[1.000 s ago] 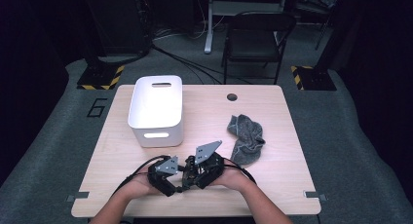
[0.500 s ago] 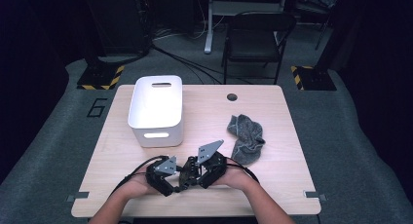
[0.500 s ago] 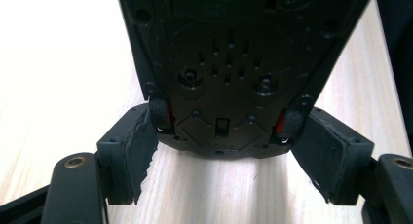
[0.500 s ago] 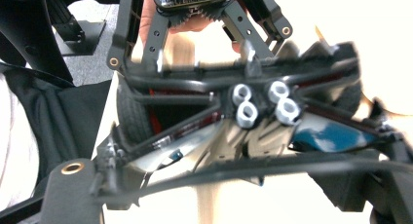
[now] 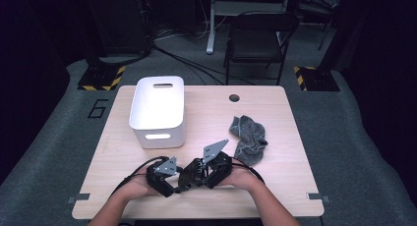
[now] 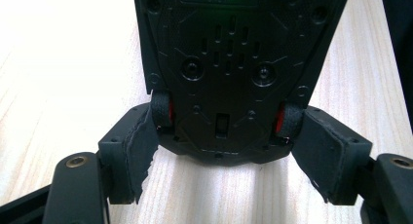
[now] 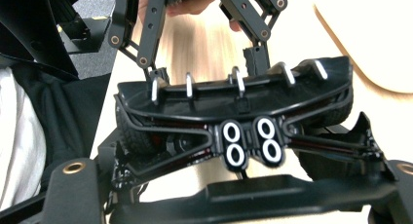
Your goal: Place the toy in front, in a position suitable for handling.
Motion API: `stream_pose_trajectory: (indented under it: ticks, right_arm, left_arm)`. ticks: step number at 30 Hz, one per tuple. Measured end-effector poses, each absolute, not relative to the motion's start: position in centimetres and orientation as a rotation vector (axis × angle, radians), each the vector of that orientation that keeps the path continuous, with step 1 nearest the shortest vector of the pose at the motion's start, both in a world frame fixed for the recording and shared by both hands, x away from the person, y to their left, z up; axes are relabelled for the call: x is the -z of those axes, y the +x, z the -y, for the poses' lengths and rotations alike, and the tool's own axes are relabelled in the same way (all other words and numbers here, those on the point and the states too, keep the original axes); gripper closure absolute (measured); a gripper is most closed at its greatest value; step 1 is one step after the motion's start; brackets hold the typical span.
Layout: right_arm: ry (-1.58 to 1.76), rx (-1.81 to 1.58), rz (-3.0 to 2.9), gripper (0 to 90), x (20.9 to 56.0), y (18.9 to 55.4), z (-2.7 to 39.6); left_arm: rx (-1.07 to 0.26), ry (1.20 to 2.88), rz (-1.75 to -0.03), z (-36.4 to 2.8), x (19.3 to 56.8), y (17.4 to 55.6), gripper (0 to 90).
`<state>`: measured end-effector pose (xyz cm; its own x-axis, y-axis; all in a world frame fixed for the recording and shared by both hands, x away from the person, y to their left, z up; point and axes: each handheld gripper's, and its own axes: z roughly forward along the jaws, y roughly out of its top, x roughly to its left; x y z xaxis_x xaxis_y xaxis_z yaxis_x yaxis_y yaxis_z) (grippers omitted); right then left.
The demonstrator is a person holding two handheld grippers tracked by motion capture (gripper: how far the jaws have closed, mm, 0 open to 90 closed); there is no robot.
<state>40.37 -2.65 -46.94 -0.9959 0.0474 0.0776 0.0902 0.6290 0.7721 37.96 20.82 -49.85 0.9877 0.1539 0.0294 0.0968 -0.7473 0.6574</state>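
A black toy car [image 5: 193, 174] hangs just above the table's front edge, gripped from both ends. In the left gripper view its underside [image 6: 229, 63] faces me, and my left gripper [image 6: 226, 151] has its pads against the red-hubbed wheels on both sides. In the right gripper view the car's end [image 7: 234, 107], with a finned wing and white-ringed lights, spans my right gripper [image 7: 234, 190], whose jaws flank the wheels. The left gripper's fingers [image 7: 146, 34] hold the far end there. In the high view my left gripper [image 5: 178, 180] and right gripper [image 5: 202, 175] meet at the car.
A white bin [image 5: 169, 137] stands at the table's back left. A crumpled grey cloth [image 5: 250, 137] lies to the right of the hands. The wooden table [image 5: 206, 113] has a round hole [image 5: 234, 98] near its far edge, with a chair [image 5: 255, 44] behind it.
The right hand has shifted slightly to the right with the car's end. The left hand has kept still, and both grips look the same.
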Motion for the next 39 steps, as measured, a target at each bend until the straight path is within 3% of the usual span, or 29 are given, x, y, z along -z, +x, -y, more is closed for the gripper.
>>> stream_pose_trajectory:
  ticks: [17,34,35,36,37,38,39]
  right_arm:
    - [-0.148,1.268,2.796,23.5,47.4,40.7,3.3]
    - [-0.208,1.17,2.777,22.7,50.4,41.8,4.4]
    - [-0.221,1.15,2.783,22.5,50.6,41.8,4.4]
    - [-0.19,1.146,2.8,20.3,50.8,41.8,4.5]
    - [-0.212,1.132,2.871,17.7,50.9,41.7,4.4]
    - [-0.252,1.085,2.899,18.4,51.2,41.9,4.6]
    - [-0.26,1.09,2.882,19.6,51.5,42.0,4.7]
  left_arm:
    - [-0.11,2.428,-0.175,-20.8,49.9,38.0,26.7]
    - [-0.148,2.46,-0.199,-20.9,50.1,38.2,27.4]
    - [-0.158,2.408,-0.164,-21.4,49.8,38.1,34.3]
    - [-0.184,2.381,-0.166,-21.8,49.2,38.1,71.0]
    - [-0.195,2.364,-0.195,-22.0,49.0,38.3,79.3]
    - [-0.185,2.357,-0.206,-22.0,49.0,38.4,77.1]
    - [-0.203,2.374,-0.219,-21.7,49.3,38.5,69.5]
